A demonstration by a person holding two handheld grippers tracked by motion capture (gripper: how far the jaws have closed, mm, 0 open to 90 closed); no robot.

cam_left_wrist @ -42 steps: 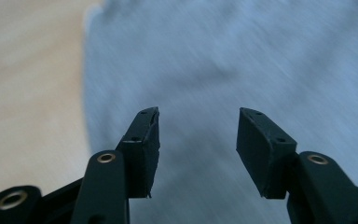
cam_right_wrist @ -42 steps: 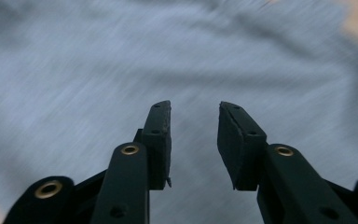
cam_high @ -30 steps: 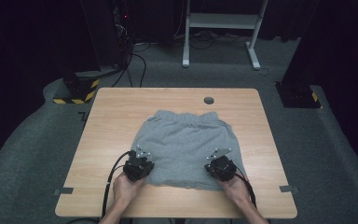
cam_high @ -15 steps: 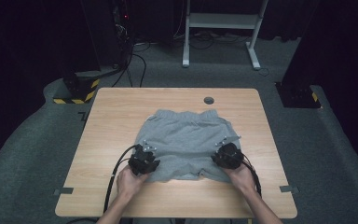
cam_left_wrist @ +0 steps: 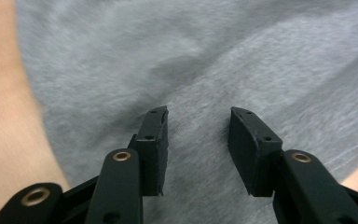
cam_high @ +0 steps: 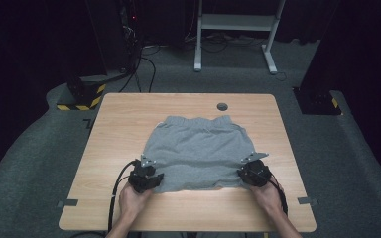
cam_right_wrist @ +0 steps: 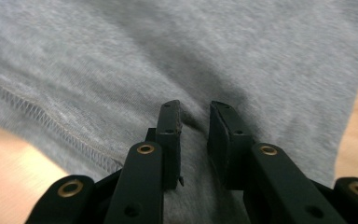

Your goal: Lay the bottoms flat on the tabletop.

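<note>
Evidently a two-corner hold. Left gripper (cam_high: 146, 176), lower left of the high view: jaws parted, released, straddling flat cloth. Right gripper (cam_high: 254, 173), lower right: jaws nearly together, seemingly pinching a raised fold beside the stitched hem (cam_right_wrist: 51, 123). Grey shorts (cam_high: 198, 148) spread mid-table (cam_high: 124, 119), waistband toward frame top; near corners taken, probably to drag or fold.
</note>
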